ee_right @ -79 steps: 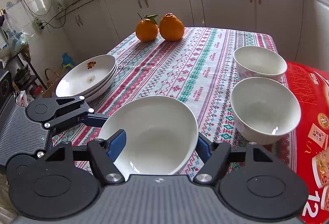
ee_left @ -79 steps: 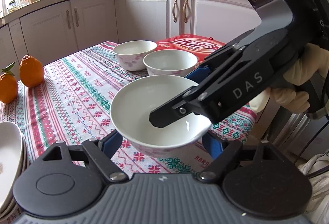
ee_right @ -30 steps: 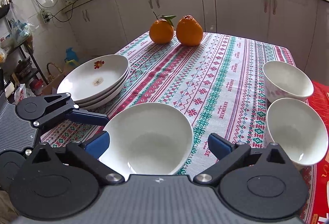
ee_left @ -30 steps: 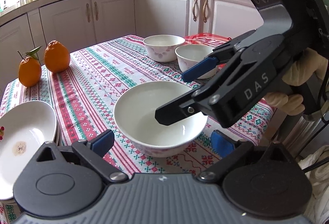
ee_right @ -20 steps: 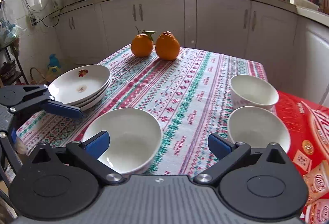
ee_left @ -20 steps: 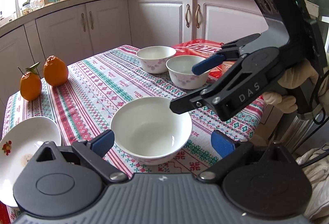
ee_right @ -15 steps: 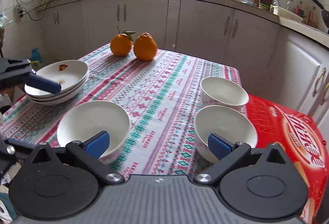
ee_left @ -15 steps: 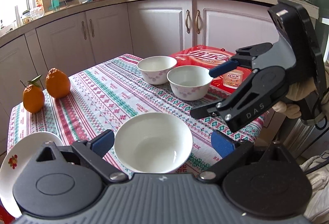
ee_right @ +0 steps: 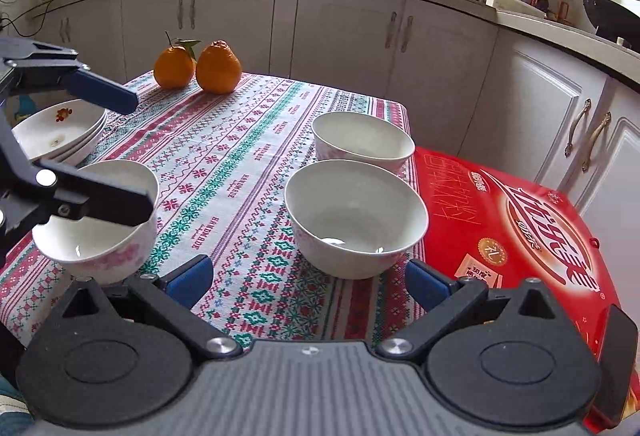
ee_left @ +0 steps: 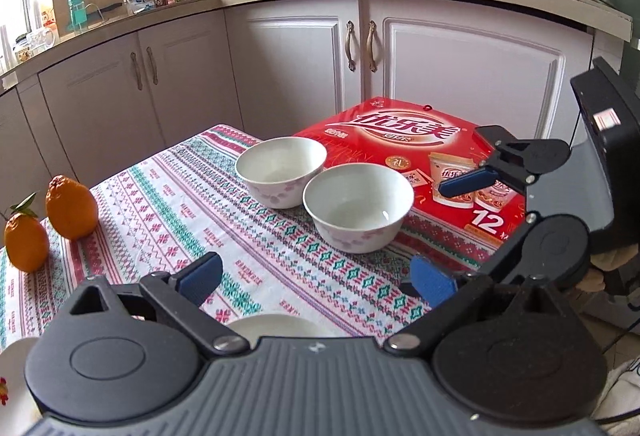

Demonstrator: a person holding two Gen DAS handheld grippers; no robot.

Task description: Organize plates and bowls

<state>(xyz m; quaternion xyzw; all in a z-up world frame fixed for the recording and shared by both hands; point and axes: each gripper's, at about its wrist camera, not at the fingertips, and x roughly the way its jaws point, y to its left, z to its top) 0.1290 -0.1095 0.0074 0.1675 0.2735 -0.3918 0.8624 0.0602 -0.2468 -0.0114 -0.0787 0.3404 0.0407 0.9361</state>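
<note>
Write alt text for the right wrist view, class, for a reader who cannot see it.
Three white bowls stand on a patterned tablecloth: two bowls beside a red box, and one bowl under the open left gripper. Two oranges and stacked plates sit beyond the open right gripper.

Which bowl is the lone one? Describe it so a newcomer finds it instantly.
Start at the patterned tablecloth. Two bowls sit together by the red box; the lone bowl stands apart on the opposite side, near the stacked plates. It alone sits under the open left gripper, one finger reaching across its rim.
</note>
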